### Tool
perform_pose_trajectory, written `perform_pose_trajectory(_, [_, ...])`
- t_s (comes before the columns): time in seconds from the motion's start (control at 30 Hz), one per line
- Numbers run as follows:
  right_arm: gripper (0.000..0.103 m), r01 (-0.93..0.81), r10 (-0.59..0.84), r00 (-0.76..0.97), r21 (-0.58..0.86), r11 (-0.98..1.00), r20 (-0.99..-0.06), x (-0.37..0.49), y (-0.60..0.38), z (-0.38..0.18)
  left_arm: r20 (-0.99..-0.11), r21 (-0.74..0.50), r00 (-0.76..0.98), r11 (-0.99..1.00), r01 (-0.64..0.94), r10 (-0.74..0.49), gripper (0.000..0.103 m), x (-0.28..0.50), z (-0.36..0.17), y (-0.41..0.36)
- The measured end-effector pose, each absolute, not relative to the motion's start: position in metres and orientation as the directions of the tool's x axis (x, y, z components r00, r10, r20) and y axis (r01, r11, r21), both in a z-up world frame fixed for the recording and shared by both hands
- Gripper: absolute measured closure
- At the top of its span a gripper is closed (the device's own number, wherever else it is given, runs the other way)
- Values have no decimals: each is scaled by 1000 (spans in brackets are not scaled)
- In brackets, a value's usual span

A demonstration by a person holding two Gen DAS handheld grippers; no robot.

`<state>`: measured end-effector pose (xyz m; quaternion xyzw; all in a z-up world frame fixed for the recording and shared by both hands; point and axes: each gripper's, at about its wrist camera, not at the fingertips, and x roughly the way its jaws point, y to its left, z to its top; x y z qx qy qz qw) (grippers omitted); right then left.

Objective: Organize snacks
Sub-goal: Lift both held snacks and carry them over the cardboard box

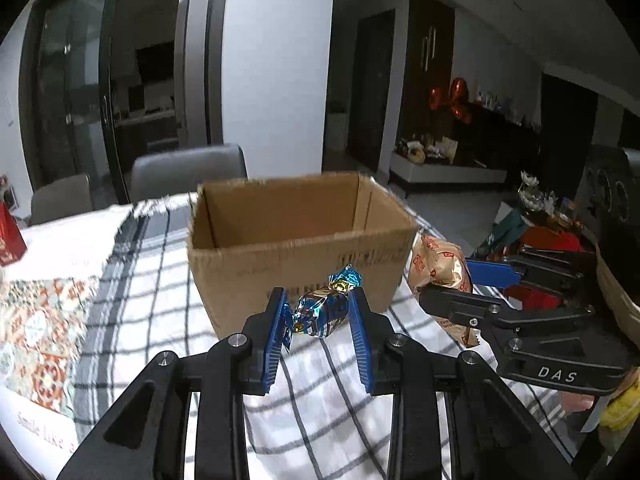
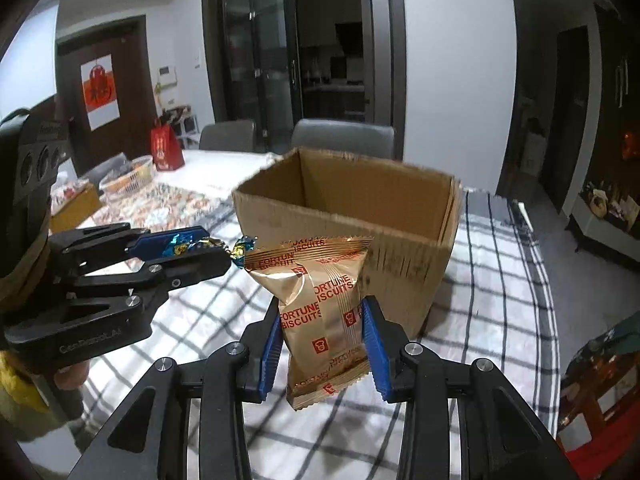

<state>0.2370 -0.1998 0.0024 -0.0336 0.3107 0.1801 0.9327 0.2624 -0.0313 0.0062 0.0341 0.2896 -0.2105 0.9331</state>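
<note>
Left wrist view: left tongs (image 1: pixel 318 320) closed on a blue foil-wrapped candy (image 1: pixel 320 312), pads pinching its body, twisted ends sticking out free. Candy is held clear of the checked cloth (image 1: pixel 312 420) on the bench, just in front of the near wall of the open cardboard box (image 1: pixel 296 256). Box floor not visible from here; cannot say what it holds. Right tongs (image 1: pixel 452 284) come in from the right, gripping a gold biscuit packet (image 1: pixel 438 268) beside the box's right corner.

Right wrist view: right tongs (image 2: pixel 322 340) closed on the biscuit packet (image 2: pixel 320 304), printed "FORTUNE BISCUITS", pads on the lower half, one on each side edge. Packet stands roughly upright, top seam fanned out, just short of the box (image 2: pixel 360 216). Left tongs (image 2: pixel 218 246) visible at left with the candy (image 2: pixel 188 240), its foil tip near the packet's top corner; touching or not, cannot tell.

Handling judgement: both items light. Candy is small and hard under slick foil, so it could pivot or slip; a grip across the body, as here, looks sound. Packet is a puffed, crinkly film pouch, contents probably brittle, so moderate squeeze only; the film may slide between the pads.

Next move likely calls for lifting both above the box rim and releasing inside, one at a time to avoid the tongs meeting
</note>
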Motion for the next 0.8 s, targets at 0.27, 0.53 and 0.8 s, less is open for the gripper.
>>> perform_pose_trajectory(0.27, [64, -339, 316, 798, 50, 939, -513, 243, -200, 37, -497, -19, 789, 913, 408, -362, 72, 273, 33, -26])
perform_pose_trajectory(0.53, [64, -328, 311, 831, 45, 944, -462, 262, -197, 63, -452, -1, 822, 922, 387, -346, 72, 289, 56, -21])
perform_pose_trajectory(0.8, [64, -318, 302, 839, 43, 947, -454, 289, -196, 69, -445, 10, 831, 926, 377, -333, 72, 322, 62, -23])
